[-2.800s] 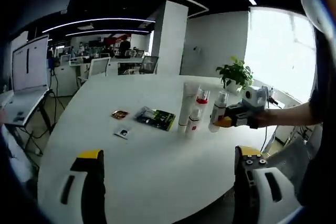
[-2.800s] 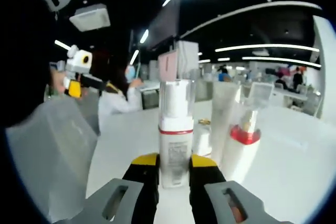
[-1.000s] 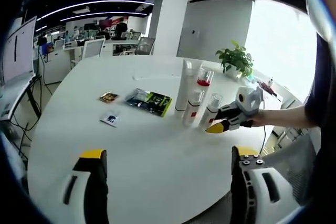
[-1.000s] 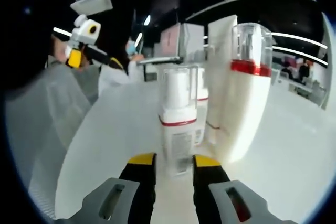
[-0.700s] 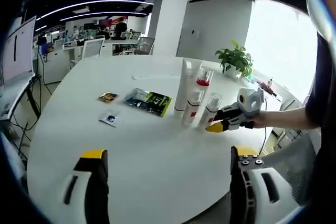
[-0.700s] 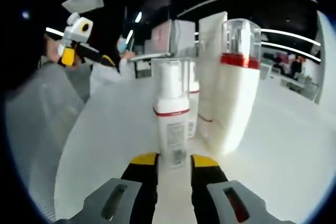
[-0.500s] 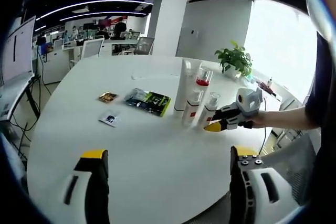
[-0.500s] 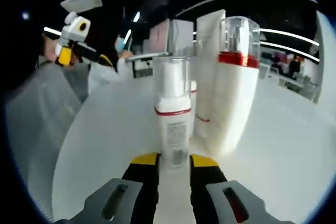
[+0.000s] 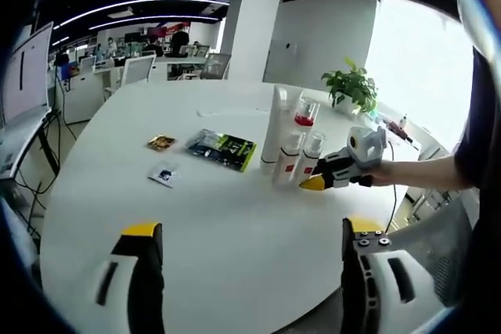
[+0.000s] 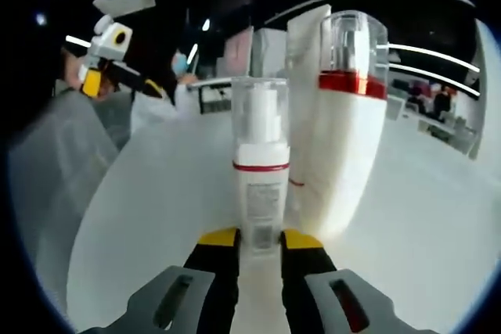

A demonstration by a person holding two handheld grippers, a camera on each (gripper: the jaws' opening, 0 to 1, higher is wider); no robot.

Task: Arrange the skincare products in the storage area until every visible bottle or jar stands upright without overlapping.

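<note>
White round table [image 9: 235, 224] in an open office: white pillar [image 9: 252, 44] behind table, desks and chairs beyond, bright window at far side, potted plant [image 9: 350, 93] near table's far edge. On table, left of the bottle group: dark green packet [image 9: 221, 150], small brown sachet [image 9: 160, 144], small white sachet [image 9: 164, 175], all lying flat and apart. Bottle group near table centre, all upright and close together: tall white tube [image 9: 273, 131], red-collared bottle [image 9: 304, 119] with clear cap, small red-labelled bottle [image 9: 286, 160], pump bottle [image 9: 308, 158] at the near side of the group. Left gripper [image 9: 244, 271] low over table's near edge, jaws spread wide, nothing between them. Right gripper [image 10: 260, 244] at pump bottle [image 10: 261, 185], yellow-tipped jaws on either side of its base; contact not certain, grip cannot be told. Red-collared bottle [image 10: 344, 131] just beside pump bottle, tall tube [image 10: 305, 91] behind it.
</note>
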